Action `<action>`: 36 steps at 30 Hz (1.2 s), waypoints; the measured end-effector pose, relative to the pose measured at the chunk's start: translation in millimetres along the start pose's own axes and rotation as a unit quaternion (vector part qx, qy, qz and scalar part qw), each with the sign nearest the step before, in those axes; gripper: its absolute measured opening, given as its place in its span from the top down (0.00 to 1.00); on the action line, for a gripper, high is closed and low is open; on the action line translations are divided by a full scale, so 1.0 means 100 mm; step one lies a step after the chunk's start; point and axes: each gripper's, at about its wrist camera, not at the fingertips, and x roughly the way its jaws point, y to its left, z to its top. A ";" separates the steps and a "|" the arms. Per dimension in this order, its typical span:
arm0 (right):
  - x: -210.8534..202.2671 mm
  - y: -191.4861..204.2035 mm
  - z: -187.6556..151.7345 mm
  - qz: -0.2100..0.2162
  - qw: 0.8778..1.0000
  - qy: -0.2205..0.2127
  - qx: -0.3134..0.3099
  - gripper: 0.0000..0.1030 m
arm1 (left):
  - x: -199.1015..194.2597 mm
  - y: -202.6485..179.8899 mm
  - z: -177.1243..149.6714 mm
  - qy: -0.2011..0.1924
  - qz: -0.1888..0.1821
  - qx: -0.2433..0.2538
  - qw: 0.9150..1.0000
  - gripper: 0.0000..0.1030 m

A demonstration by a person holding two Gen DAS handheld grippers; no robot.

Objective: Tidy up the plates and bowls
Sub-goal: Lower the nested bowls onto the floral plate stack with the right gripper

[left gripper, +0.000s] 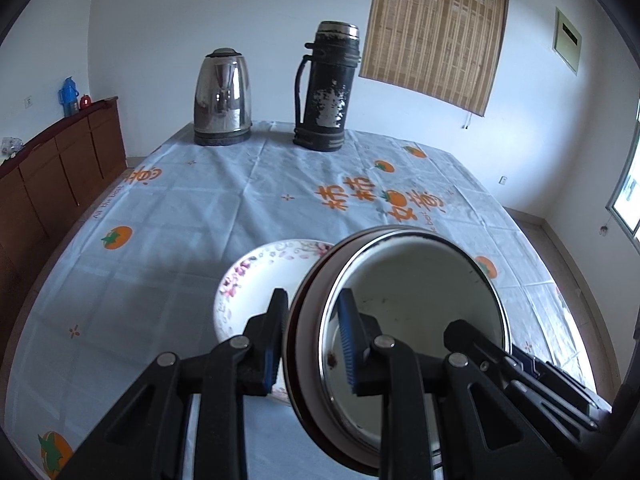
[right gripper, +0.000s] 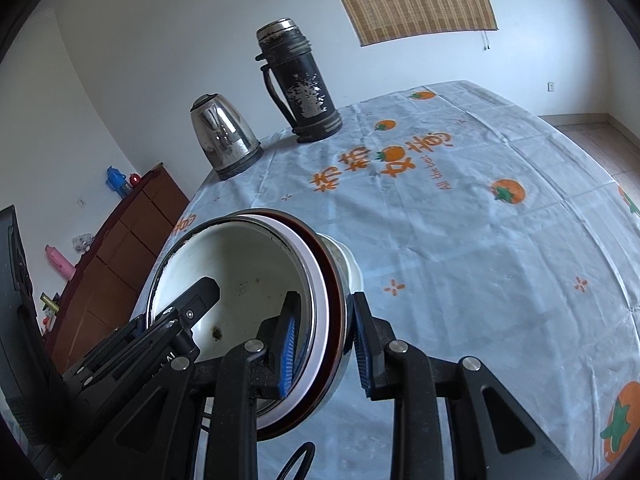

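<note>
A stack of nested bowls (left gripper: 420, 280) hangs tilted above the table, a white enamel bowl innermost, with white, dark red and metal rims around it. My left gripper (left gripper: 312, 300) is shut on the stack's left rim, one blue pad inside and one outside. My right gripper (right gripper: 326, 300) is shut on the opposite rim of the same stack (right gripper: 248, 264); one of its fingers (left gripper: 472, 336) shows inside the bowl in the left wrist view. Beneath the stack, a floral plate (left gripper: 256, 280) lies flat on the tablecloth and is partly hidden by the bowls.
A steel kettle (left gripper: 222, 100) and a worn black flask (left gripper: 324, 88) stand at the table's far edge. The pale blue tablecloth (right gripper: 460, 240) with orange fruit prints covers the table. A brown wooden cabinet (left gripper: 60, 168) runs along the left wall.
</note>
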 end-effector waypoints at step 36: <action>0.94 0.10 0.45 0.003 0.999 0.051 -0.001 0.73 | 0.81 0.20 0.34 0.046 0.031 -0.009 0.998 0.77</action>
